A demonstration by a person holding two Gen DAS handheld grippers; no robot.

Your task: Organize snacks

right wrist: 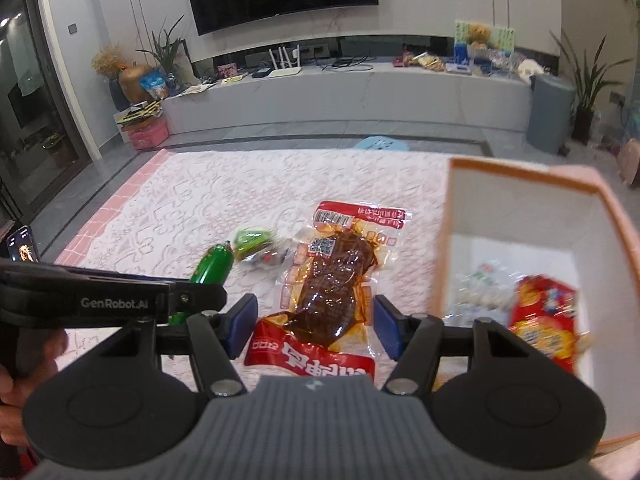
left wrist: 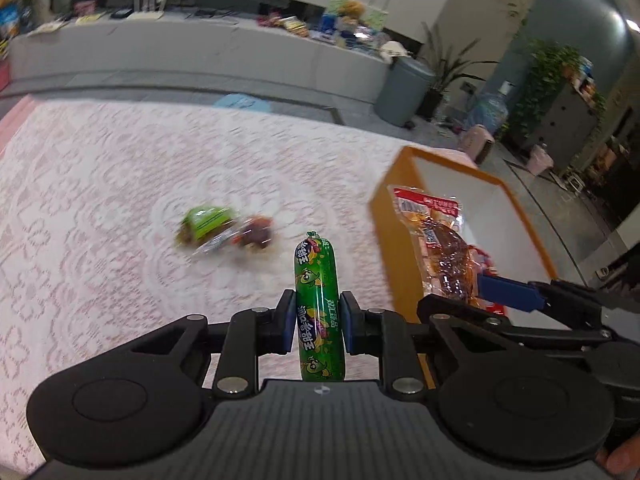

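Note:
My left gripper is shut on a green sausage stick and holds it above the pink lace tablecloth; the stick also shows in the right wrist view. My right gripper is shut on a clear and red pack of braised meat, held just left of the orange box. In the left wrist view the meat pack hangs over the box. A small green snack pack and a dark one lie on the cloth.
Inside the box lie a red snack bag and a pale wrapper. A phone shows at the left edge. A grey TV bench with clutter and a grey bin stand beyond the table.

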